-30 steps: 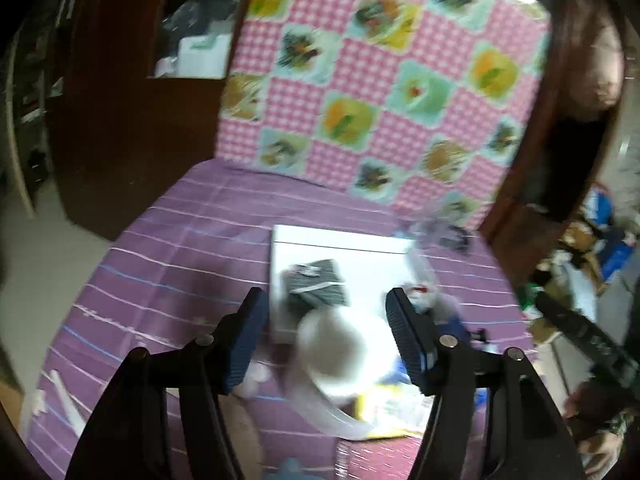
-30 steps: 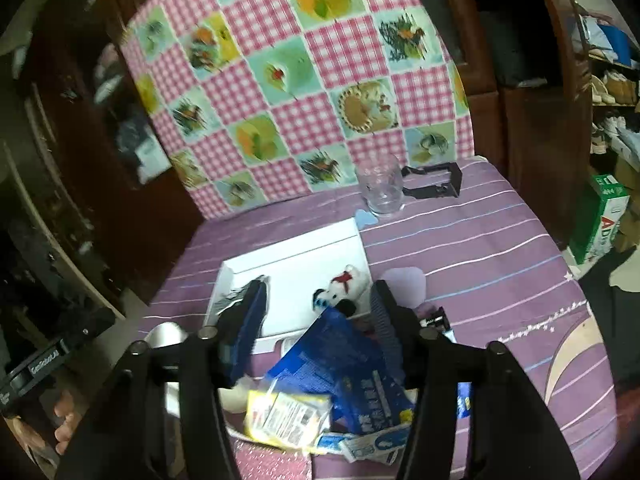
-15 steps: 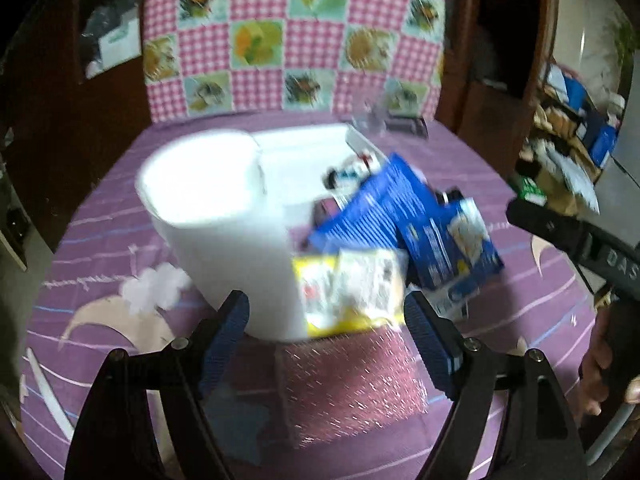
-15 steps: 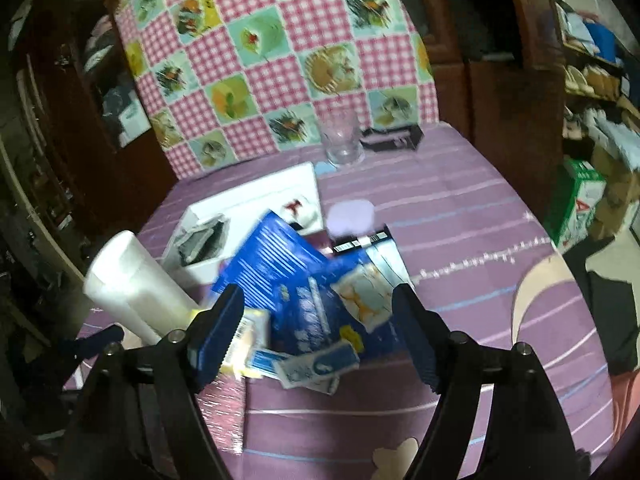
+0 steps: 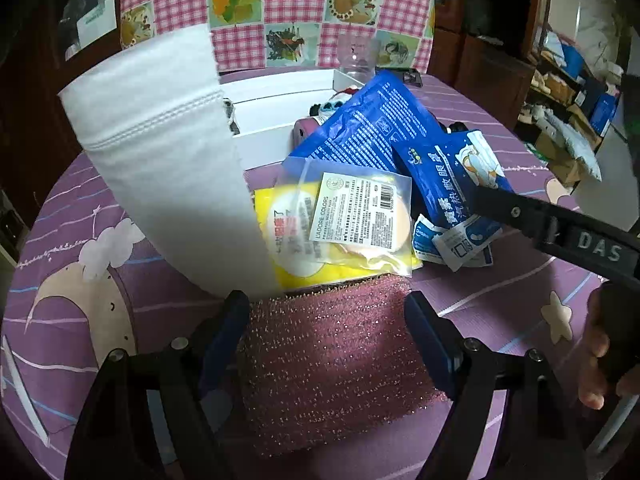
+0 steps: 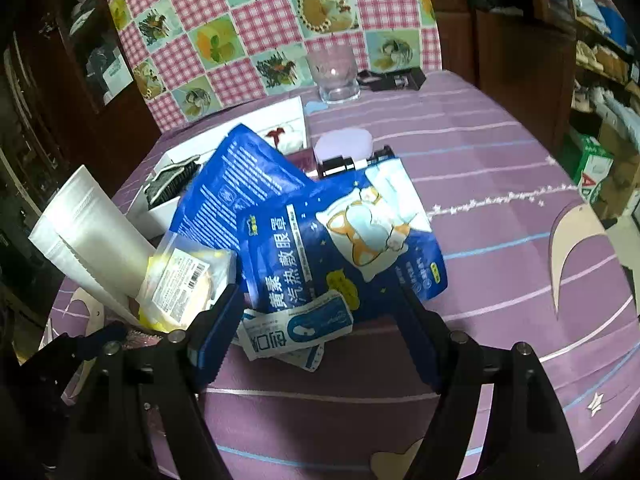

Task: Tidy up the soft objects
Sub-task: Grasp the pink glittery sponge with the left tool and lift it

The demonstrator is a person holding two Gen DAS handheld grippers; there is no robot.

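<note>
Straddling sponge point(image 5: 332, 360) with my left claw point(image 5: 328, 320), jaws spread, pads beside its edges, not clenched. Right claw point(image 6: 320, 320) spread too, over small sachets point(image 6: 296, 328). Beyond: blue packs point(image 6: 344, 240), yellow puff bag point(image 5: 340, 224), white pouch point(image 5: 168, 160), white tray point(image 5: 280, 96), glass point(image 6: 334, 76) on purple worktop point(image 6: 500, 184).

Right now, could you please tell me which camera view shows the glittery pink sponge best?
The left wrist view: the glittery pink sponge fills the foreground between the open left gripper. The right wrist view shows only a sliver of it at the lower left, behind the other gripper's arm.
</note>
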